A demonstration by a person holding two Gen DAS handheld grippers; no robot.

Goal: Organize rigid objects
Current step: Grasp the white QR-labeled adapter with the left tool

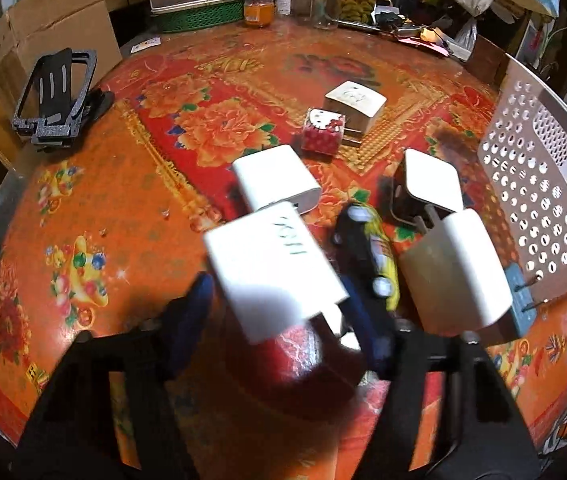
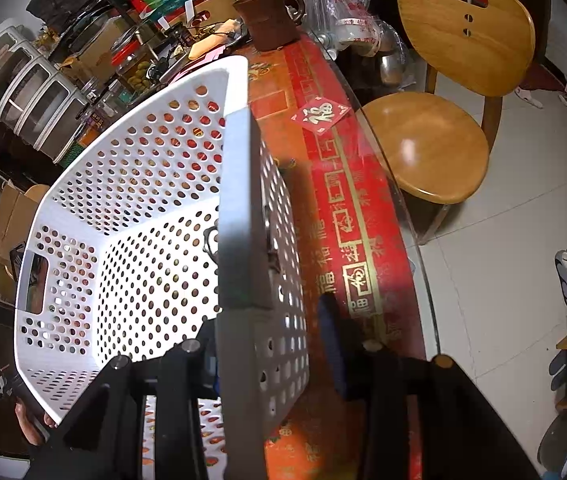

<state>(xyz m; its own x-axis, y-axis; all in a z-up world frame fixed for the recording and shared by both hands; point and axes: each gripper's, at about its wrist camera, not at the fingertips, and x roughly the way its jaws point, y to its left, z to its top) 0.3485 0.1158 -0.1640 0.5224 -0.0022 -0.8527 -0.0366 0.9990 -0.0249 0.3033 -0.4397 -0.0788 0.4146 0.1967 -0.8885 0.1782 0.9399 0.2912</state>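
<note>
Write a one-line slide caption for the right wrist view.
Right hand-held gripper straddles the rim of a tilted, empty white perforated basket on the red patterned table.

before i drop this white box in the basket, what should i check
1. Left gripper grip on labelled white box: ok, it sits between both fingers.
2. Right gripper hold on basket: cannot tell, its fingers straddle the wall.
3. Basket level: not ok, it looks tilted.
4. Room inside the basket: ok, nothing shows inside.
5. Path to the basket: not ok, toy car and another white box stand between.
</note>
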